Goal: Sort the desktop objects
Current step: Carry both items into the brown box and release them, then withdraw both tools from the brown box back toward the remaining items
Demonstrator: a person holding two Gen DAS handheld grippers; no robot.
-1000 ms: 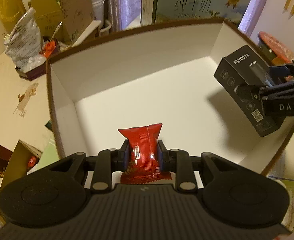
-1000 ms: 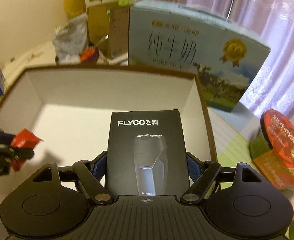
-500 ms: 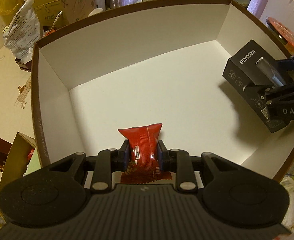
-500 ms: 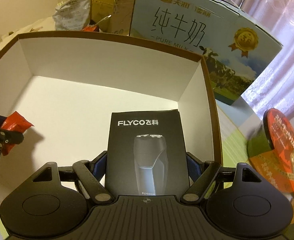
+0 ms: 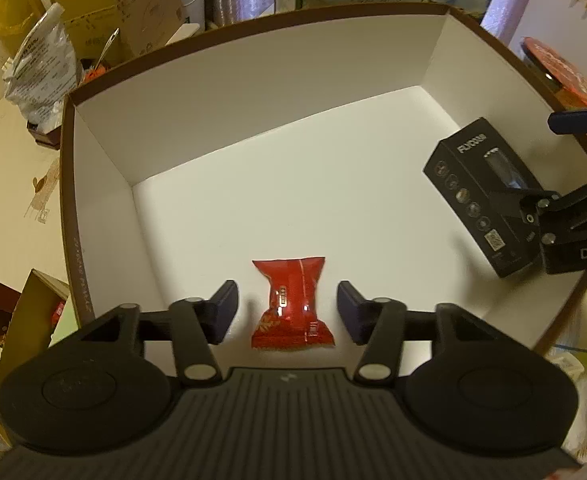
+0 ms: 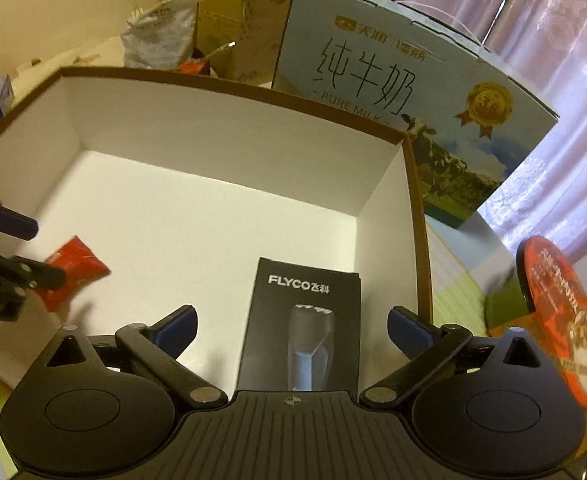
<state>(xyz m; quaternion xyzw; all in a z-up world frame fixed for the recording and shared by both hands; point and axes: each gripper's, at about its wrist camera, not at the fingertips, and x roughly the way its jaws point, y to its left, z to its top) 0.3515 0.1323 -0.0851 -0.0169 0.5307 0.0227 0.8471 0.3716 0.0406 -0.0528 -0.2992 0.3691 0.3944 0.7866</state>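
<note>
Red packet [image 5: 291,304] | between left claw [image 5: 287,312] pads, untouched | white box [image 5: 253,92]

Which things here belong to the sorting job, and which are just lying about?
Part of the job:
- red snack packet
- black shaver box
- white storage box

Lying about:
- milk carton
- noodle bowl
- cardboard boxes
- silver bag

- The box [image 5: 105,148] is white inside with a brown rim.
- The snack packet [image 5: 289,302] is glossy red.
- The shaver carton [image 6: 301,328] is black with white lettering.
- The milk case [image 6: 409,72] is pale blue, with black characters, a gold medal and cows.
- The curtain [image 6: 553,12] is lilac.
</note>
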